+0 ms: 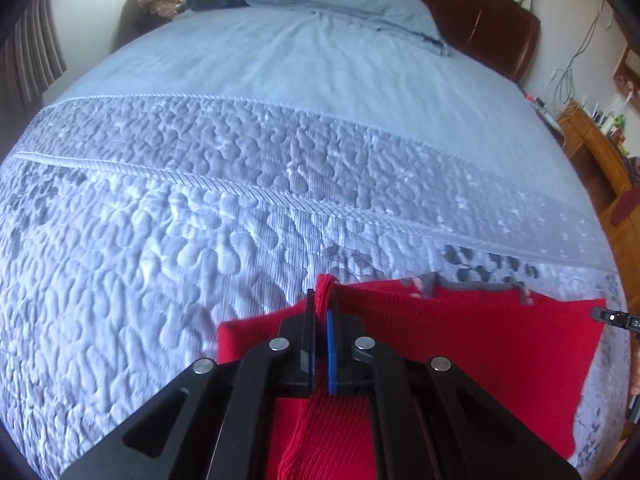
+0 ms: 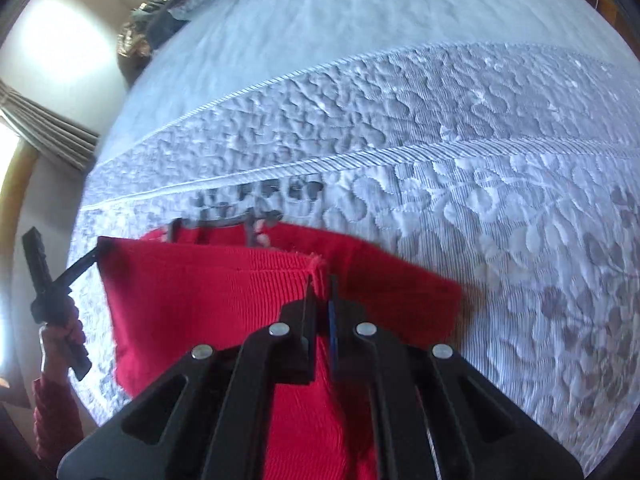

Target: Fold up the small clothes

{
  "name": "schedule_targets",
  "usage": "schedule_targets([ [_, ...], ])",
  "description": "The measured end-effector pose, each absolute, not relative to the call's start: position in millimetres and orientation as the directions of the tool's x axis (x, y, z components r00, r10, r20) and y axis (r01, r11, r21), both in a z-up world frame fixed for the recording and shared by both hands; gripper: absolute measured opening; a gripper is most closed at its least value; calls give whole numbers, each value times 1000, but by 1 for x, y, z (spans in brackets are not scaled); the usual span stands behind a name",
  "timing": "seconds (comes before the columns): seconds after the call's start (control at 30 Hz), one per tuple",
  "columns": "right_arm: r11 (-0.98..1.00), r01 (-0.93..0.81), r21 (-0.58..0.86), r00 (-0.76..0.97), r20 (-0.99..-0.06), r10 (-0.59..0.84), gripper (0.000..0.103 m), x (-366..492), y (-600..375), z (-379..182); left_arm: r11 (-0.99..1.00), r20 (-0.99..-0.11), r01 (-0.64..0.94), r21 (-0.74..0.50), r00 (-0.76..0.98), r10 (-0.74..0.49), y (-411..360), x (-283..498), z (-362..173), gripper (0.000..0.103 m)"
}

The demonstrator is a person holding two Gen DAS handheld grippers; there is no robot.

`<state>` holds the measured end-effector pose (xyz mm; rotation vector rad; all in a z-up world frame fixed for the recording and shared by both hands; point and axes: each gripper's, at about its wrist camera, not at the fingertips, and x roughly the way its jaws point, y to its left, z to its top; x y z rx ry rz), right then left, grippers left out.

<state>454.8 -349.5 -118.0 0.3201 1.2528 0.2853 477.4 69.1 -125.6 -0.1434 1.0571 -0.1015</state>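
A lived-in home bedroom: a wide bed (image 1: 280,80) under a pale blue quilted bedspread (image 1: 200,208) fills the view, with a pillow (image 1: 348,4) and dark wooden headboard (image 1: 480,12) at 12 o'clock, a cluttered wooden dresser (image 1: 596,148) at 3 o'clock, and pleated curtains (image 2: 48,132) at 9 o'clock.

No legible text, label, brand, number or sign in either wrist view.
The red knitted garment (image 1: 460,344) carries a grey patterned band along its far edge, but its shapes do not resolve into letters; the marks on the quilted bedspread (image 2: 460,168) are woven floral motifs, not writing.
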Motion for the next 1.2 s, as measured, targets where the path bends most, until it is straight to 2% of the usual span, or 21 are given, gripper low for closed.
schedule_targets([
  [0.27, 949, 12, 316, 239, -922, 304, 3, 470, -350, -170, 994, -893, 21, -107, 438, -105, 62, 498, -175, 4],
  [0.4, 944, 32, 328, 249, -917, 310, 4, 467, -354, -178, 995, -895, 26, -96, 435, -98, 61, 496, -178, 6],
  [0.5, 951, 24, 308, 282, -915, 290, 19, 455, -357, -160, 995, -900, 9, -99, 427, -94, 67, 491, -163, 19],
  [0.53, 957, 15, 291, 293, -916, 274, 21, 450, -359, -153, 995, -895, 0, -100, 437, -90, 73, 487, -156, 28],
  [0.63, 947, 0, 320, 309, -901, 304, 22, 419, -373, -134, 994, -876, -6, -108, 472, -93, 90, 458, -133, 44],
  [0.67, 937, -9, 350, 303, -892, 336, 22, 401, -378, -129, 994, -882, -7, -110, 461, -94, 97, 443, -129, 46],
  [0.73, 924, -49, 378, 273, -885, 377, 24, 364, -382, -124, 991, -889, -17, -134, 444, -112, 107, 417, -126, 47],
  [0.8, 916, -83, 392, 237, -885, 400, 32, 329, -379, -124, 985, -899, -28, -167, 414, -141, 116, 380, -127, 47],
  [0.97, 878, -148, 456, 159, -865, 476, 33, 258, -364, -126, 975, -901, -13, -221, 385, -199, 116, 307, -130, 47],
  [1.03, 880, -159, 448, 140, -872, 469, 40, 247, -356, -129, 976, -908, 9, -217, 366, -205, 107, 291, -135, 48],
  [1.1, 889, -155, 431, 129, -884, 450, 41, 245, -349, -137, 980, -919, -1, -198, 347, -185, 98, 284, -142, 48],
  [1.17, 873, -123, 472, 104, -869, 484, 24, 245, -346, -144, 975, -928, -15, -221, 310, -205, 94, 283, -152, 46],
  [1.2, 868, -120, 481, 97, -865, 493, 6, 242, -345, -145, 977, -934, -27, -212, 301, -194, 93, 283, -156, 44],
])
